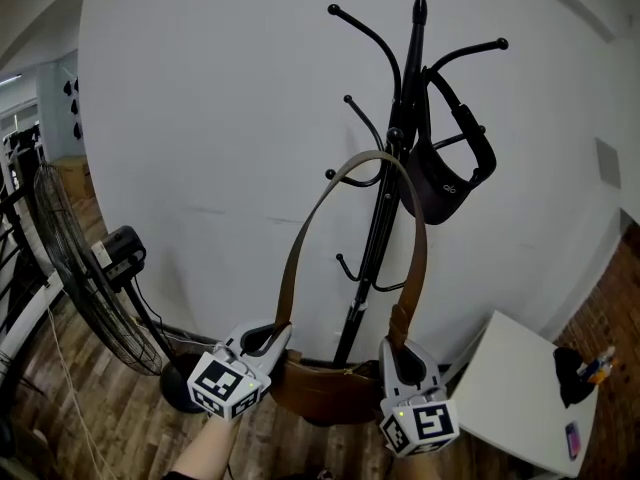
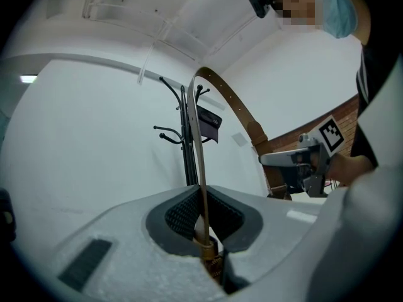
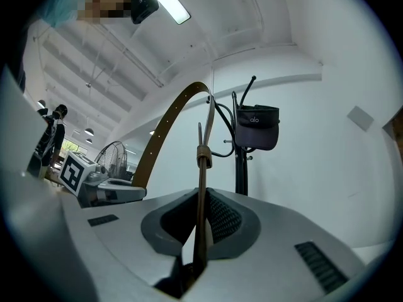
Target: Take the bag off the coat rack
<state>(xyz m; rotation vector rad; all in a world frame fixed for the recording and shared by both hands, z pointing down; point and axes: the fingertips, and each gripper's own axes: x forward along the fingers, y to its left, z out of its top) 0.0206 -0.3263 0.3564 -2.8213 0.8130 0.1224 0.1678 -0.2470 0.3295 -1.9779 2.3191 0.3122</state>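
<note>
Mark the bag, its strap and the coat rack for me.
bag (image 1: 325, 390): head view, middle of the brown body.
strap (image 1: 298, 258): head view, left run of the loop.
coat rack (image 1: 372, 253): head view, lower part of the black pole.

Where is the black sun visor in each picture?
Head view: the black visor hangs upper right of centre, on the right side of the coat rack.
Left gripper view: small, just above centre, right of the rack's pole, under the arch of the brown strap.
Right gripper view: right of centre, near the pole's top.
Shared landmark: the coat rack's black pole, right beside the visor in all three.
</note>
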